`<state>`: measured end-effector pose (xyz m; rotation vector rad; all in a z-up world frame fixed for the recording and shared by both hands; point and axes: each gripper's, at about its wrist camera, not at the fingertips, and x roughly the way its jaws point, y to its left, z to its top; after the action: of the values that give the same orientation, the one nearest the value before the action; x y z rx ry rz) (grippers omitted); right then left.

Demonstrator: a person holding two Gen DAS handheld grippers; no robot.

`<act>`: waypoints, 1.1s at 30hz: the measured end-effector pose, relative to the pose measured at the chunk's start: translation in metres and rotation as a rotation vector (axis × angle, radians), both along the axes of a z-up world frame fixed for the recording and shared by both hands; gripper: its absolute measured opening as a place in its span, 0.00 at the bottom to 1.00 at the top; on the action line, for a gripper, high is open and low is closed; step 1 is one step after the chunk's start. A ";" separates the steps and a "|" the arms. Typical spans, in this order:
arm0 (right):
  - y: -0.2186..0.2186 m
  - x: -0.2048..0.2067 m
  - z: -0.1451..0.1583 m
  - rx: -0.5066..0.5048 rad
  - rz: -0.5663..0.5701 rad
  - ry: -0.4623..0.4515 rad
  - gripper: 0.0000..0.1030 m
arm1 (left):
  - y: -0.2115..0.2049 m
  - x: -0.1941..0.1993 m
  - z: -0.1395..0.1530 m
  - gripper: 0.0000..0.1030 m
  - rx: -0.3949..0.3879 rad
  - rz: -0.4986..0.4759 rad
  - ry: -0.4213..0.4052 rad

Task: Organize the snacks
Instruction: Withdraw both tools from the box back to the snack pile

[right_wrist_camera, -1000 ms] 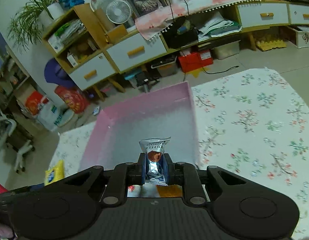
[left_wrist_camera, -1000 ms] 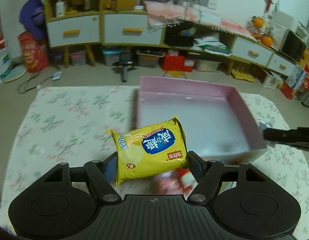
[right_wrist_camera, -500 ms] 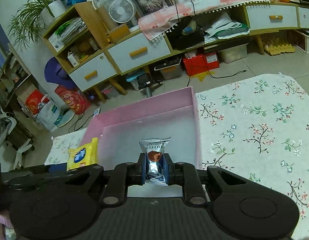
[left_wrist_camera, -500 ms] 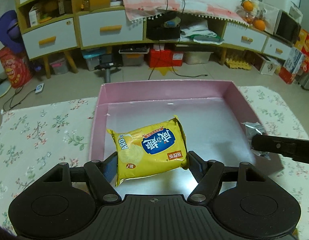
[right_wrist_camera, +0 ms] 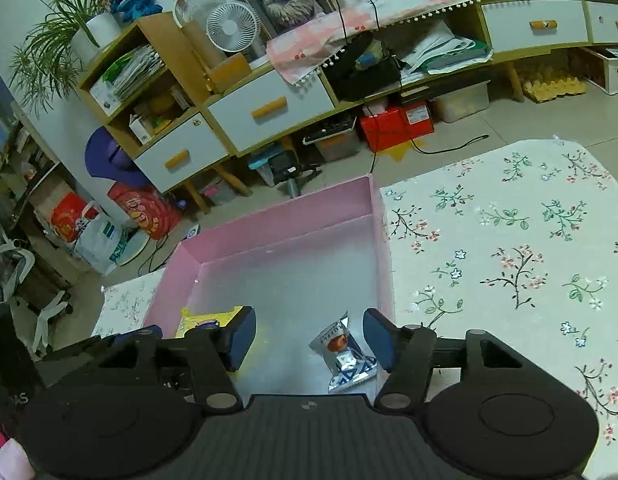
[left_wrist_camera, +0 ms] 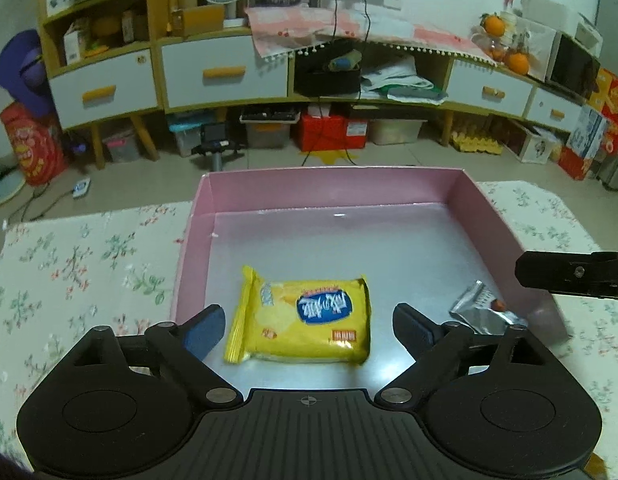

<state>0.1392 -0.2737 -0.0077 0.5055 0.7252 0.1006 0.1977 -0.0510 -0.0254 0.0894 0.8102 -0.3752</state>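
A yellow snack pack [left_wrist_camera: 305,320] lies flat on the floor of the pink box [left_wrist_camera: 333,188], between the spread fingers of my left gripper [left_wrist_camera: 309,326], whose jaws are opening and no longer touch it. A small silver snack packet [right_wrist_camera: 345,350] lies on the box floor by its right wall, below my right gripper [right_wrist_camera: 309,338]; those jaws are opening too, and the pads stand clear of it. The silver packet [left_wrist_camera: 483,306] and a right gripper finger [left_wrist_camera: 569,274] show at the right of the left wrist view. The yellow pack [right_wrist_camera: 207,320] peeks out behind the right gripper's left finger.
The pink box [right_wrist_camera: 285,220] sits on a table with a floral cloth [right_wrist_camera: 509,248]. Beyond the table's far edge are bare floor, low cabinets with white drawers [left_wrist_camera: 225,72] and storage bins [left_wrist_camera: 333,132].
Both grippers let go: the yellow pack dropped from the left jaws onto the box floor, and the silver packet fell from the right jaws beside the box's right wall. The left gripper came over the box.
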 end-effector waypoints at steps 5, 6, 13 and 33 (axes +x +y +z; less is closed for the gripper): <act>0.004 -0.010 0.010 -0.032 0.007 0.009 0.50 | 0.017 -0.021 0.013 0.93 -0.007 0.011 0.010; 0.005 -0.013 0.012 -0.038 0.010 0.013 0.52 | 0.019 -0.024 0.016 0.93 -0.008 0.014 0.013; 0.013 -0.036 0.030 -0.127 0.037 0.028 0.63 | 0.049 -0.050 0.028 0.94 -0.016 0.071 0.097; 0.044 -0.088 0.026 -0.343 0.170 -0.076 0.70 | 0.089 -0.127 -0.001 0.94 0.009 -0.003 0.112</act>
<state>0.0516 -0.2294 0.0180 0.1120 0.6930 0.1498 0.0704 0.0384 -0.0267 0.0787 0.9222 -0.3820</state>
